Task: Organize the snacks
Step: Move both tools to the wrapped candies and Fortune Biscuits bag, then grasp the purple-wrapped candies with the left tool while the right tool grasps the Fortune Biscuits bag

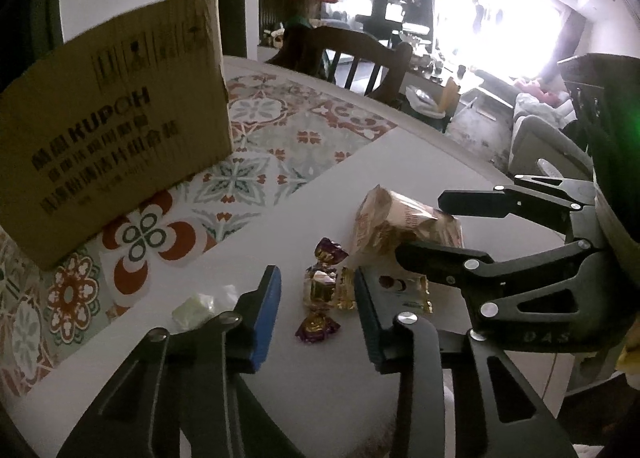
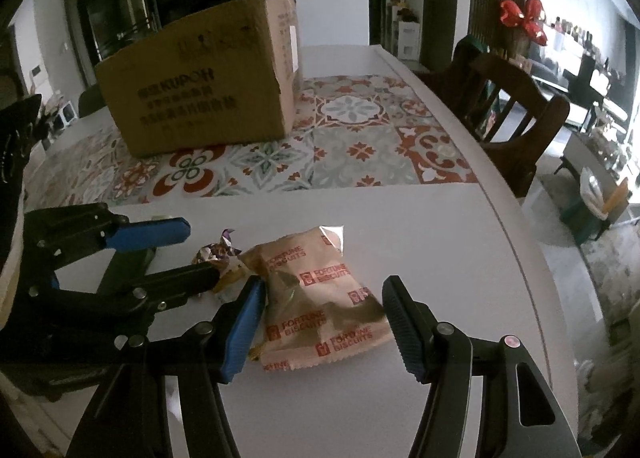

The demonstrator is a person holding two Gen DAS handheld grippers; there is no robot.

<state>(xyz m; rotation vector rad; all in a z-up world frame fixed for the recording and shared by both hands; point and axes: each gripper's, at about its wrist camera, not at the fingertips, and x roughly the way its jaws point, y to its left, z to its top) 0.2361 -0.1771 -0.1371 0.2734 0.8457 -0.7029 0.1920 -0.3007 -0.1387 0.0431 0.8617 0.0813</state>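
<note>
The left hand-held gripper point(image 1: 316, 310) tilts down over the white worktop point(image 1: 248, 242), fingers apart around a gold-wrapped candy point(image 1: 320, 288). To its right, the right hand-held gripper point(image 2: 324, 322) angles down, fingers apart, straddling the fortune biscuit packet point(image 2: 320, 298). A cardboard box point(image 2: 200, 85) stands farther back.

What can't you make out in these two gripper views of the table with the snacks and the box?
- Inside of the cardboard box: both views show only its outer walls.
- Flat gold packet: the left gripper and the right gripper cover much of it in the left view.
- Small pale wrapped piece: too blurred to identify.
- Biscuit packet: its near left edge sits behind a blue finger in the right view.
</note>
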